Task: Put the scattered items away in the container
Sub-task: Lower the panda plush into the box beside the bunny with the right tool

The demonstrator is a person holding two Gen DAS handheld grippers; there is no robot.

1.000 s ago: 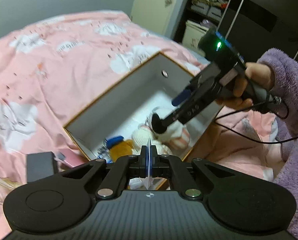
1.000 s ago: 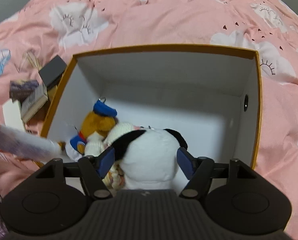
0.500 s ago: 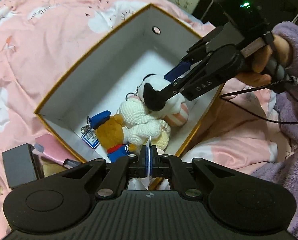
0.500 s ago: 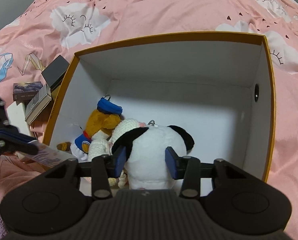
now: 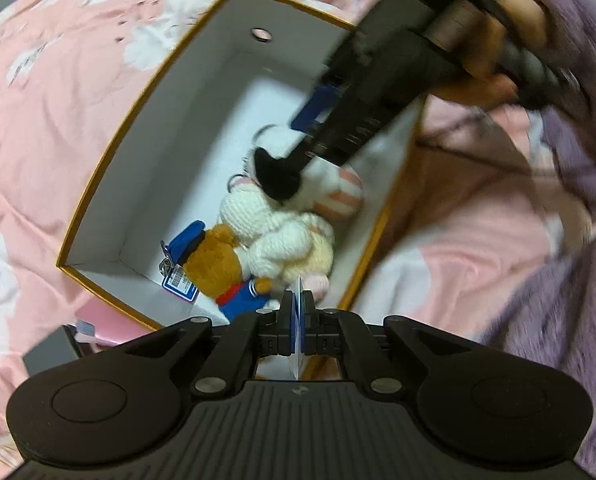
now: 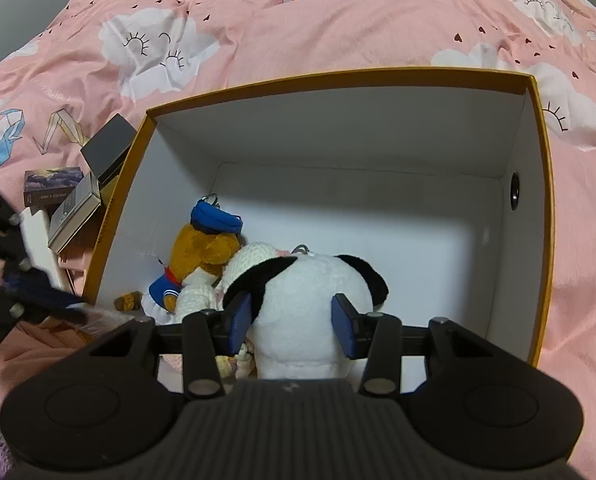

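Observation:
An orange-rimmed white box [image 6: 338, 76] lies open on the pink bed. Inside it, a brown bear plush with a blue cap [image 6: 201, 252] and a cream knitted plush [image 6: 253, 256] lie in the near left corner. My right gripper [image 6: 291, 326] is shut on a white plush with black ears [image 6: 310, 292], its blue pads pressing both sides, low inside the box. In the left wrist view the same plush [image 5: 277, 176] sits under that gripper. My left gripper [image 5: 299, 308] is shut on a thin white card [image 5: 299, 332], seen edge-on, above the box's near rim [image 5: 109, 184].
A dark flat case [image 6: 109, 152] and stacked books [image 6: 53, 188] lie on the bedspread [image 6: 298, 20] just outside the box's left wall, with a pink item [image 5: 109, 320] beside them. A purple fleece sleeve [image 5: 558, 240] fills the right of the left wrist view.
My left gripper has swung in over the box with the card and tipped downward. The right gripper's pads have drawn in onto the white plush and stayed in place.

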